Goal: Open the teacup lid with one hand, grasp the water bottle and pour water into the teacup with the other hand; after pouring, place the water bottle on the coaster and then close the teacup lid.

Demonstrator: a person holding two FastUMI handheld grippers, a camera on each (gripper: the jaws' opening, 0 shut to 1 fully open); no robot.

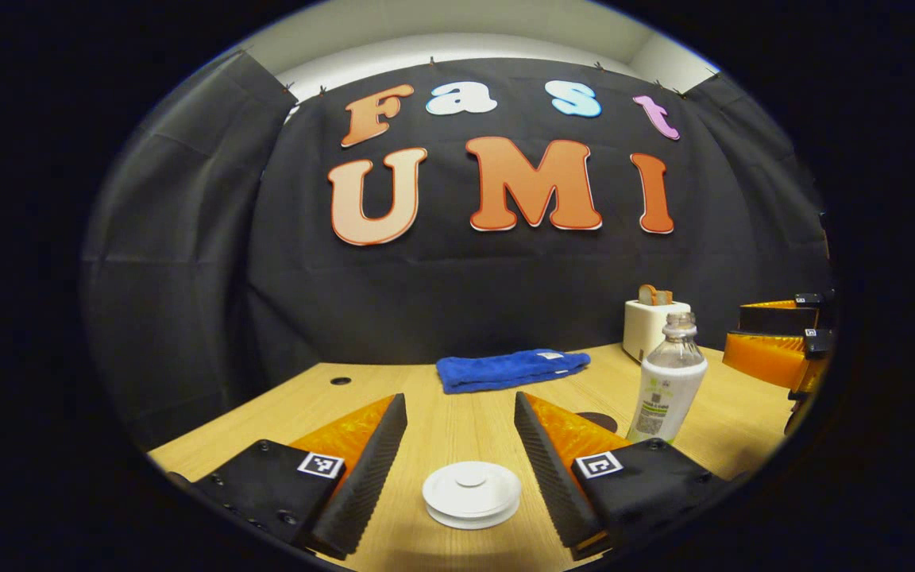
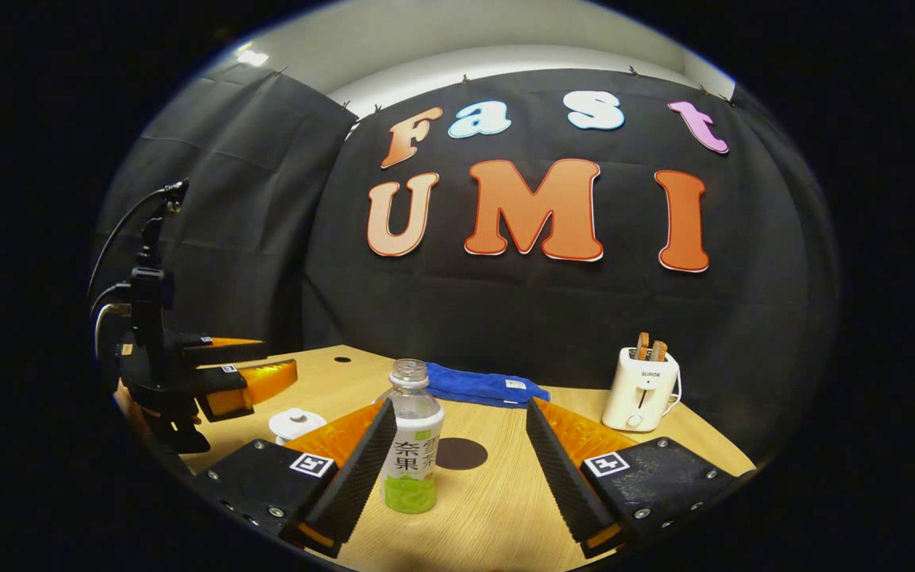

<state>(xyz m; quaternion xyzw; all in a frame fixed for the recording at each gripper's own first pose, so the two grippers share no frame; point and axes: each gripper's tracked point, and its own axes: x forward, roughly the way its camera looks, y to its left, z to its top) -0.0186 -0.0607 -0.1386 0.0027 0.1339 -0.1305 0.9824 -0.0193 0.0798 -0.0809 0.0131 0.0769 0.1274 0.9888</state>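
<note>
Each handheld gripper pairs two wedge-shaped orange fingers with black ribbed pads. On the left gripper (image 1: 460, 421), black finger mounts (image 1: 267, 485) carry small screws and square black-and-white markers (image 1: 321, 465). The right gripper (image 2: 457, 441) has the same black mounts (image 2: 652, 481), silver screws and marker tags (image 2: 605, 463). Seen from the right gripper view, the left gripper's dark upright body (image 2: 148, 334) trails black cables (image 2: 112, 238) looping from its top.
</note>
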